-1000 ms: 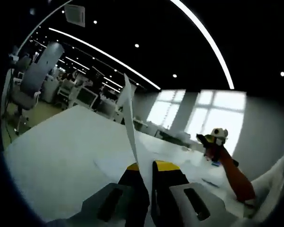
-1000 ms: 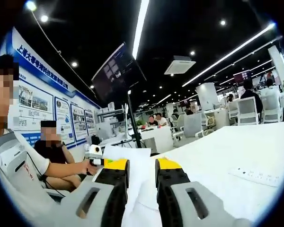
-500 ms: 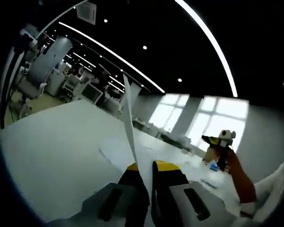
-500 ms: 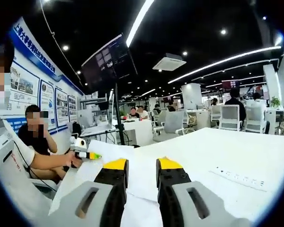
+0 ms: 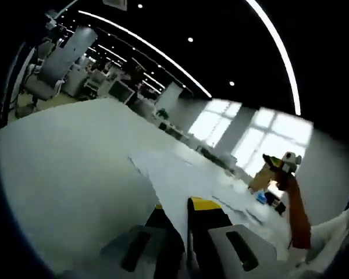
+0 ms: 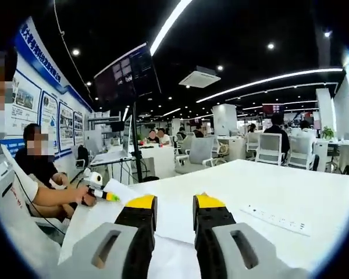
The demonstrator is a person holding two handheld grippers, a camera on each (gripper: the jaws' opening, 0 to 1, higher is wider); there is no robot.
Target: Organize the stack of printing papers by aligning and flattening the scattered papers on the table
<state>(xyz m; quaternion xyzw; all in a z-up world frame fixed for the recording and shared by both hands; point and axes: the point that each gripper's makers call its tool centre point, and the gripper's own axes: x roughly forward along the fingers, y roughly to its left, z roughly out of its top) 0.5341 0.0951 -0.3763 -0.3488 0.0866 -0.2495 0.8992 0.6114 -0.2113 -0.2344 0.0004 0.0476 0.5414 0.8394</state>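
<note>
My left gripper (image 5: pixel 180 207) is shut on the edge of a white paper sheet (image 5: pixel 171 174), which slopes low over the white table (image 5: pixel 64 157). More loose papers (image 5: pixel 238 200) lie farther along the table. My right gripper (image 5: pixel 277 163) hovers beyond them at the right, on an orange-sleeved arm. In the right gripper view, my right gripper (image 6: pixel 175 203) stands open just above white papers (image 6: pixel 171 224) spread on the table (image 6: pixel 291 192). The left gripper (image 6: pixel 102 193) shows there at the left, held by a hand, with a sheet's corner beside it.
A white power strip (image 6: pixel 276 219) lies on the table right of my right gripper. A seated person (image 6: pixel 38 168) is at the left beside the table. Office chairs (image 6: pixel 267 150) and desks stand behind the table's far edge, and a dark screen on a stand (image 6: pixel 128 75).
The sheet in my left gripper has dropped from standing upright to lying low over the table. The right gripper view has shifted slightly; its jaws stay apart.
</note>
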